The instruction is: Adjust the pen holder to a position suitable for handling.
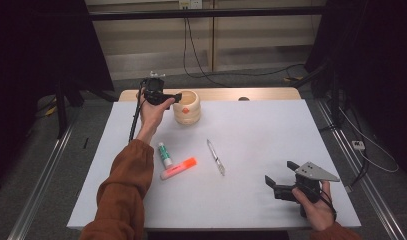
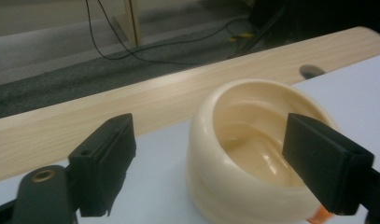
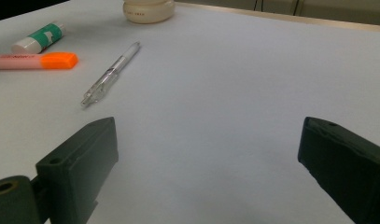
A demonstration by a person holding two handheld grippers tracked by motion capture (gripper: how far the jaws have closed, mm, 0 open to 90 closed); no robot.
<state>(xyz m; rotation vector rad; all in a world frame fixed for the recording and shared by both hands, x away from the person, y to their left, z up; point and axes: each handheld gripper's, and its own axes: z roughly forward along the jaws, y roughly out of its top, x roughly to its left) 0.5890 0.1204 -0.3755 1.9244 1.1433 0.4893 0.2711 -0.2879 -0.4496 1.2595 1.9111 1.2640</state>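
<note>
I see left gripper (image 1: 175, 97) at cream bowl (image 1: 187, 107), table's far edge — jaws spread wide, empty. Right gripper (image 1: 279, 177) near front right, equally wide — pen (image 1: 216, 157), orange highlighter (image 1: 178, 168), glue stick (image 1: 165, 154) mid-table.

A cream round cup (image 1: 187, 107) stands upright in the upper middle of the high view, open-topped and ribbed. Below it, left of centre, a green-and-white glue stick (image 1: 164, 154) lies just beside a pink highlighter with an orange cap (image 1: 178, 168). A clear pen (image 1: 215, 157) lies near the centre, pointing slightly diagonally, apart from both.
</note>
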